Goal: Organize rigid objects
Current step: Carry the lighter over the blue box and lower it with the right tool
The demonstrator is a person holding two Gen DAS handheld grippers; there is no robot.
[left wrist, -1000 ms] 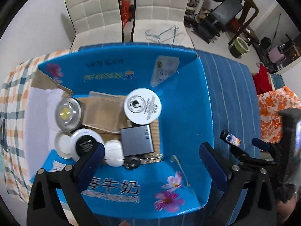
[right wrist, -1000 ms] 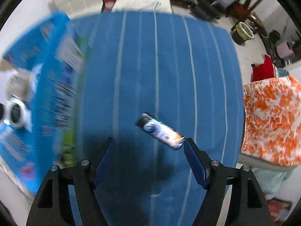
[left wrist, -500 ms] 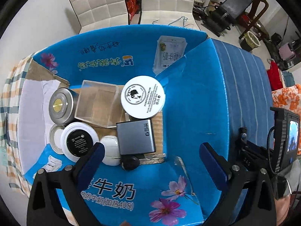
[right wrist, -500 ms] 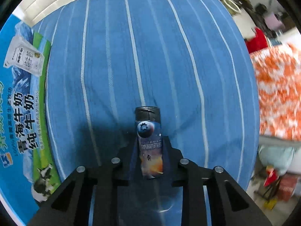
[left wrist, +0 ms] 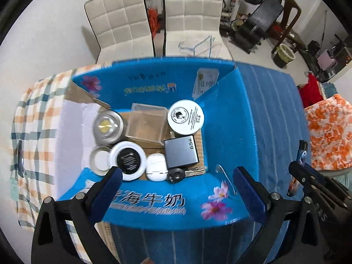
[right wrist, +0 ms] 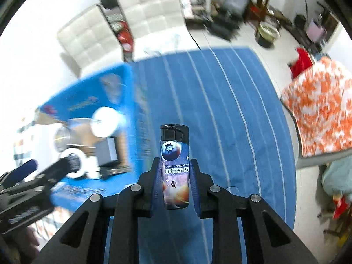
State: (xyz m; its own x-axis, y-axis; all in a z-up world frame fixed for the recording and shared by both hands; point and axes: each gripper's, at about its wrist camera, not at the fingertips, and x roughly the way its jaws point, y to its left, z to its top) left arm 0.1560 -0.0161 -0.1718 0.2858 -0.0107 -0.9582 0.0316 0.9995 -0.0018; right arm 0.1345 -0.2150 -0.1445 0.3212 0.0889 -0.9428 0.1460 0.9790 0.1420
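box [left wrist: 231, 118]: blue carton, open; holds jars, clear tub [left wrist: 146, 122], grey case [left wrist: 181, 153], white pod
lighter [right wrist: 175, 167]: in right claw [right wrist: 175, 182], clamped, above striped cloth [right wrist: 231, 121]; long axis along fingers, black cap outward
left claw [left wrist: 176, 189]: wide, empty, over box

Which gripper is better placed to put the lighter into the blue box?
Right: the right gripper is already shut on the lighter, beside the blue box. The left gripper hangs open and empty.
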